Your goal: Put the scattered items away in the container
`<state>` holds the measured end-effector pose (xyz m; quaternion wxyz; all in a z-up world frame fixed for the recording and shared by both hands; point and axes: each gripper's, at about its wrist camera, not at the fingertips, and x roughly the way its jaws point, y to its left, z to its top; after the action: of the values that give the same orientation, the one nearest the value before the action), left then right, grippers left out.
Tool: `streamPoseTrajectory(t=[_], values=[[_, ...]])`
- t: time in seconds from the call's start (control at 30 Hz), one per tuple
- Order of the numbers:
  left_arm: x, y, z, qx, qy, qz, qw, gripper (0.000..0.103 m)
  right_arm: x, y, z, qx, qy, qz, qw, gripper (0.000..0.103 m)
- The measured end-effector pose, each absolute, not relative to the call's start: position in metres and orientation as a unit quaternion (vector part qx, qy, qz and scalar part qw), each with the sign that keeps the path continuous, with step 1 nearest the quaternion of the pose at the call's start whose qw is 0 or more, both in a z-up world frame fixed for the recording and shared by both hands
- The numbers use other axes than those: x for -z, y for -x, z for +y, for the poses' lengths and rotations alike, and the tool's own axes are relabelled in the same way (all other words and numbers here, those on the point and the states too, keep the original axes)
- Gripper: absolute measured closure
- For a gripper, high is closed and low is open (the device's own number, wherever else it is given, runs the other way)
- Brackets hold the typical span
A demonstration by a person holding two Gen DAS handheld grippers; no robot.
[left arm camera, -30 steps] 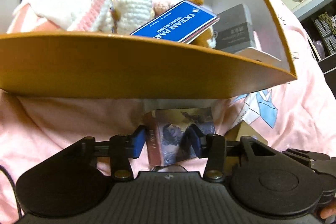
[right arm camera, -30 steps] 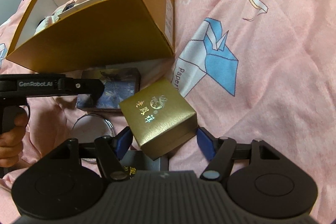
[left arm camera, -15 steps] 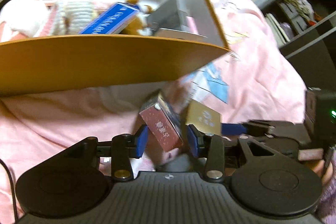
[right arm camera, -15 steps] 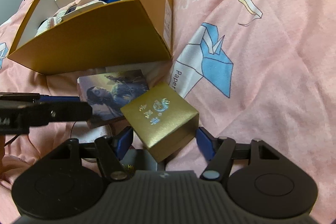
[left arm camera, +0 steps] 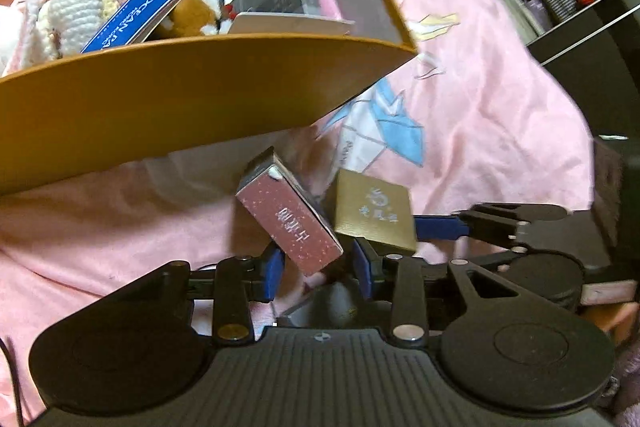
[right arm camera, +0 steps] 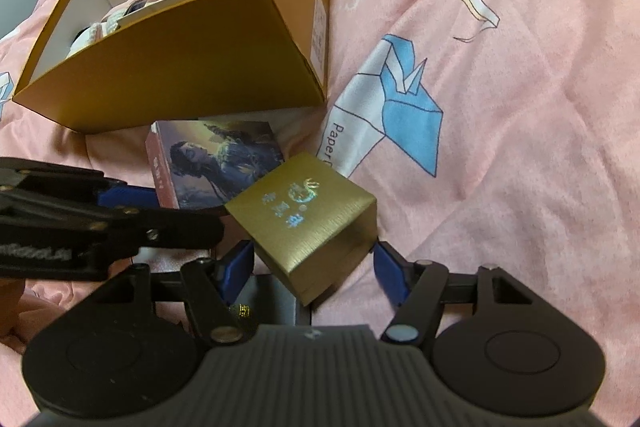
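Cardboard box (right arm camera: 192, 67) is sitting on the pink bedspread (right arm camera: 500, 147), already holding plush toys (left arm camera: 200, 3) and small cartons. I'm pinching the picture-printed box (left arm camera: 292, 223) in my left gripper (left arm camera: 318, 267), tilted just below the box's front wall. My right gripper (right arm camera: 312, 267) is squeezing the gold box (right arm camera: 308, 223) beside it, the two nearly touching.

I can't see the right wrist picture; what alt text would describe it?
A gold box sits between the right tool's blue pads on pink bedding. Left of it, the other tool grips a picture-covered box; an orange cardboard box of items sits behind.
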<state>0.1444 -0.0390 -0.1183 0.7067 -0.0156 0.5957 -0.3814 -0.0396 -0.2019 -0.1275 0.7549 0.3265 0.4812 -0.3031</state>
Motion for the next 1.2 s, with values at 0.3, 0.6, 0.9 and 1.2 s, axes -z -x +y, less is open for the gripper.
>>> streamPoseTrajectory(t=[0.3, 0.6, 0.9, 1.2], values=[[0.114, -0.158, -0.056, 0.376, -0.019, 0.594, 0.711, 0.06, 0.123, 0.044, -0.203, 0.3, -0.321, 0.482, 0.758, 0.035], [0.105, -0.166, -0.045, 0.333, 0.029, 0.597, 0.729, 0.051, 0.123, 0.043, -0.2, 0.296, -0.317, 0.483, 0.76, 0.035], [0.107, -0.187, -0.034, 0.28, 0.082, 0.606, 0.74, 0.048, 0.121, 0.043, -0.195, 0.293, -0.307, 0.487, 0.764, 0.035], [0.112, -0.193, -0.032, 0.278, 0.087, 0.611, 0.736, 0.072, 0.119, 0.037, -0.195, 0.273, -0.277, 0.504, 0.771, 0.034]])
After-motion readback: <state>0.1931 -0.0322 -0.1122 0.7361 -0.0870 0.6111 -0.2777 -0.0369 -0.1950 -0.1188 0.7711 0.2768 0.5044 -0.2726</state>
